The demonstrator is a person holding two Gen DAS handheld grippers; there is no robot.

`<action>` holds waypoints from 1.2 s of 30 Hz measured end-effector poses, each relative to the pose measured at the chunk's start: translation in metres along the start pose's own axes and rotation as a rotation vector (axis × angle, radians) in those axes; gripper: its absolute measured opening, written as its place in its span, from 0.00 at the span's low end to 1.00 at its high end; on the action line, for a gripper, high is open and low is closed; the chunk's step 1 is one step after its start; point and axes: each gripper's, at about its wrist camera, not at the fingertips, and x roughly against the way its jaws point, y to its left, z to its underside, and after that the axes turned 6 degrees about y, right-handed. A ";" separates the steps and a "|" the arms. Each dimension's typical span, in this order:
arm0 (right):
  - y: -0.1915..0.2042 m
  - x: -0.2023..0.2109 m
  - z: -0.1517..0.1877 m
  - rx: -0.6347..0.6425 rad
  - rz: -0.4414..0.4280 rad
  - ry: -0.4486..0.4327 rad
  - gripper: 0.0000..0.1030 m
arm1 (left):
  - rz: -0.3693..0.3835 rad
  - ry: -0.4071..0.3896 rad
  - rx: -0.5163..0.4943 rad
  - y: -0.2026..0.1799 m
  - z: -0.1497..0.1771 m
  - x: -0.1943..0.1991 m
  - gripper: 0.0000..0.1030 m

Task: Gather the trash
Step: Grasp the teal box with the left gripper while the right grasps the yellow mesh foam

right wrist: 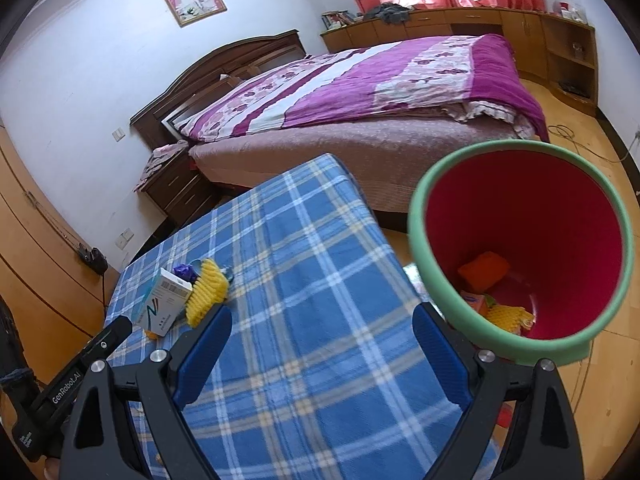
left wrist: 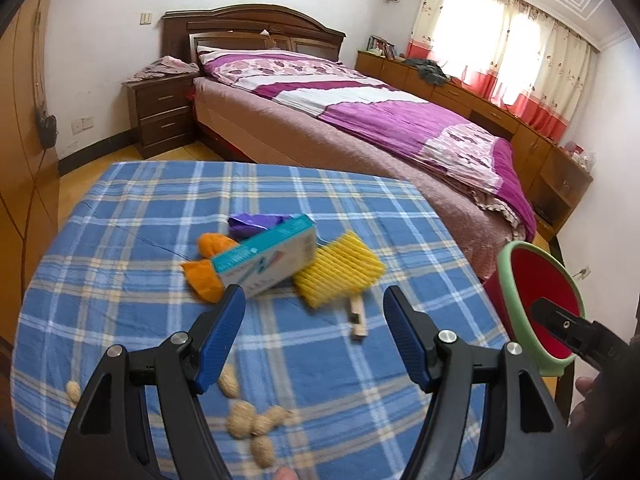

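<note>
Purple-quilted bed (left wrist: 360,112) fills the room (sunlit curtained window (left wrist: 500,40) behind), wooden floor.

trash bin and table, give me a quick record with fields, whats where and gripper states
surface: table with blue plaid cloth
bin: red bin with green rim, beside the table's right edge
in bin: orange piece, yellow foam net, small box partly hidden
on table: white and teal carton, yellow foam net sleeve, orange wrappers, purple wrapper, peanuts in shell
left gripper: open, empty, facing the carton
right gripper: open, empty, next to the bin
</note>
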 end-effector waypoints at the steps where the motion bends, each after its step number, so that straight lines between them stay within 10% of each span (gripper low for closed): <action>1: 0.003 -0.003 -0.002 0.004 -0.004 0.004 0.91 | -0.004 -0.001 0.000 0.002 -0.001 -0.001 0.69; 23: 0.057 -0.071 -0.022 0.089 -0.044 0.090 0.91 | -0.080 0.047 -0.045 0.038 -0.035 -0.053 0.69; 36: 0.050 -0.089 -0.025 0.070 -0.041 0.119 0.91 | 0.017 0.206 -0.054 0.039 -0.041 -0.091 0.56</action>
